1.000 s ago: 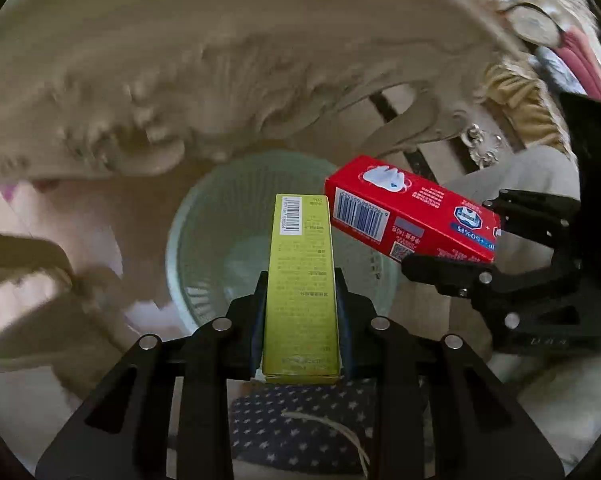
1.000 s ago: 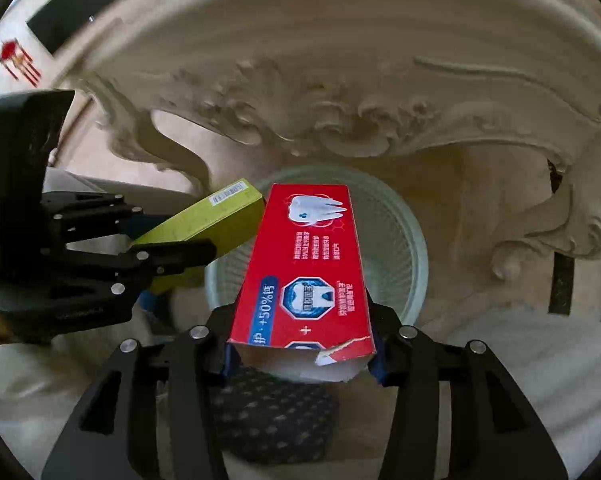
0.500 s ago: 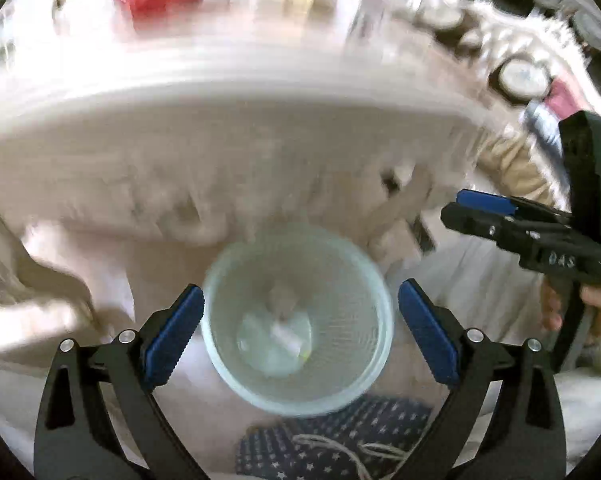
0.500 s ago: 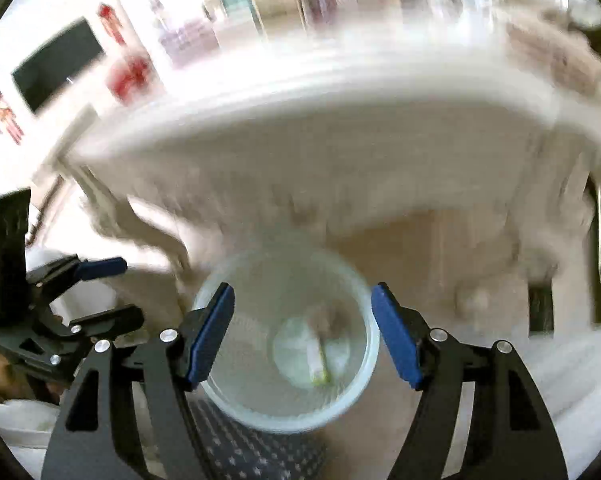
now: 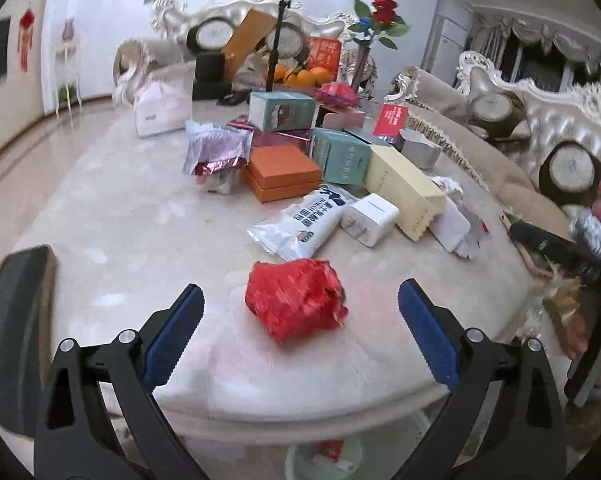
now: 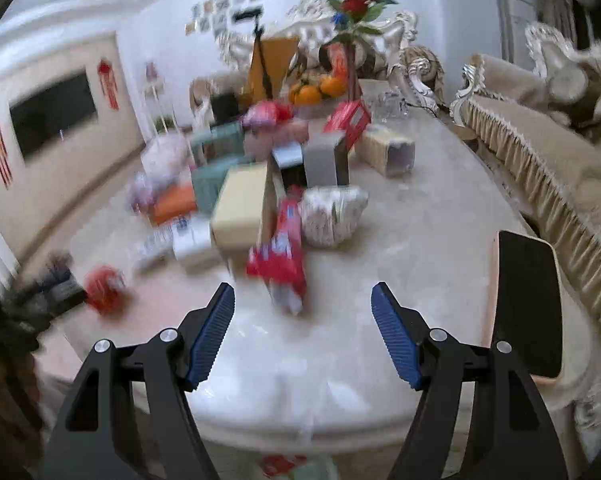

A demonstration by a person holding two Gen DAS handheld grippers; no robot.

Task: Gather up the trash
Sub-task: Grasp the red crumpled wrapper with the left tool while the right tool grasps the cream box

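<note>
My left gripper (image 5: 300,328) is open and empty over the near edge of the marble table (image 5: 112,216). A crumpled red wrapper (image 5: 296,304) lies on the table just beyond its fingertips. My right gripper (image 6: 302,332) is open and empty too, above the table edge. A red snack packet (image 6: 280,256) lies just ahead of it; the view is blurred. The pale green trash basket (image 5: 324,456) shows below the table rim with red trash in it. The crumpled red wrapper also shows at the left of the right wrist view (image 6: 104,288).
Boxes and packets crowd the table's middle: an orange box (image 5: 284,172), a white pouch (image 5: 304,224), a white box (image 5: 370,218), a cream box (image 5: 404,192), teal boxes (image 5: 340,156). A phone (image 6: 528,304) lies at the right edge, another (image 5: 20,336) at the left. Sofas stand beyond.
Both grippers let the yellow-green box and the red toothpaste box go over the basket, opened, and rose from under the table edge to above the tabletop.
</note>
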